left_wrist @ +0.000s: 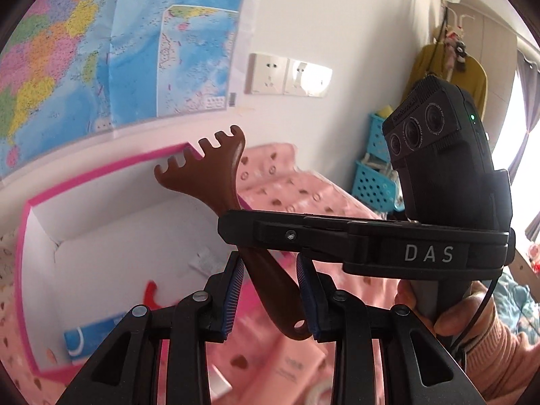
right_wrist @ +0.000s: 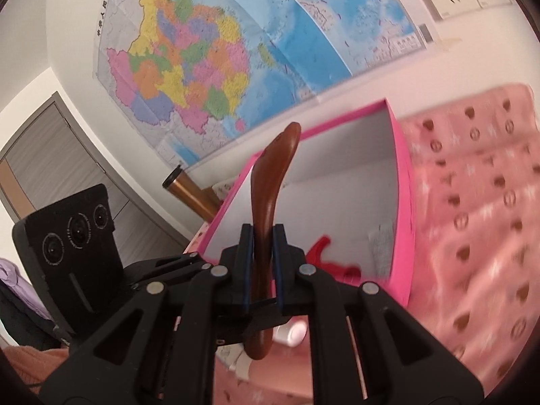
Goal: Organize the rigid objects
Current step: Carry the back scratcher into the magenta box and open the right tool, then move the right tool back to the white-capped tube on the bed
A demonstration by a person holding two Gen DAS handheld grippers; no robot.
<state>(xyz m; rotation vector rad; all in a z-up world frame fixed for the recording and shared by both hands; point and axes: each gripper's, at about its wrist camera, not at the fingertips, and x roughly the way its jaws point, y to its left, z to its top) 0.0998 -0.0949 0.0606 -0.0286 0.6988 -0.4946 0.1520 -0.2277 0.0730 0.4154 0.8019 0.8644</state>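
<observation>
The brown back scratcher (left_wrist: 216, 175) hangs in the air above the pink box (right_wrist: 401, 202). Both the left claw (left_wrist: 270, 290) and the right claw (right_wrist: 262, 263) clamp its handle. It looks light, stiff and smooth, so mid-handle grips suit it

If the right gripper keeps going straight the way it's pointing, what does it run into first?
Probably the pink box: the right gripper, shut on the brown scraper, points at its open white inside, likely the far wall. Depth is unclear; the scraper's tip would arrive before the fingers.
</observation>
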